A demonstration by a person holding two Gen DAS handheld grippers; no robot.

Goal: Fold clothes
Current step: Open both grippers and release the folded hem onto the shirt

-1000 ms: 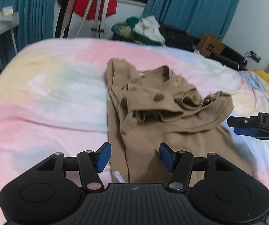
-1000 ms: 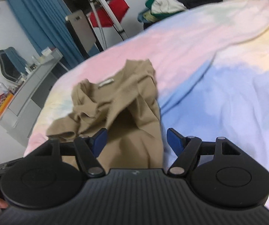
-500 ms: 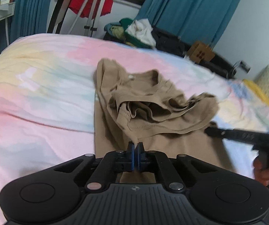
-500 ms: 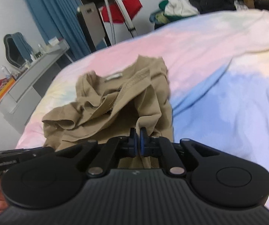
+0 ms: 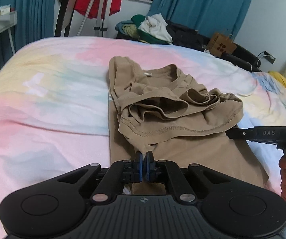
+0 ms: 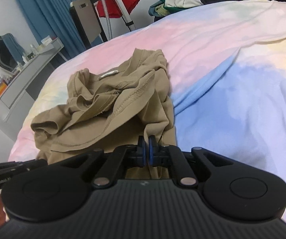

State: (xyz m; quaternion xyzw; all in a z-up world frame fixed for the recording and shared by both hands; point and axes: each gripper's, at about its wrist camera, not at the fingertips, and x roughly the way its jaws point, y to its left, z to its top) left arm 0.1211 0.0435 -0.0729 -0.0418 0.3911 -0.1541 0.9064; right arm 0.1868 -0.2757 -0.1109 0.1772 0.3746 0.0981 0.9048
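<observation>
The tan shirt point(image 5: 174, 107) lies crumpled on the bed point(image 5: 49, 91), bunched just beyond both sets of fingers; the left gripper point(image 5: 143, 160) is pinched tight on its near hem, the right gripper point(image 6: 147, 147) likewise on a fold at its edge — nothing blocks either; past them a clothes pile point(image 5: 150, 28), tripod point(image 5: 101, 6), blue curtains point(image 5: 202, 4); a grey counter point(image 6: 21, 83) beside the bed.

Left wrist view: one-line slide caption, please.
Left tool shut on the tan shirt's near edge, on a pastel bedsheet.
</observation>
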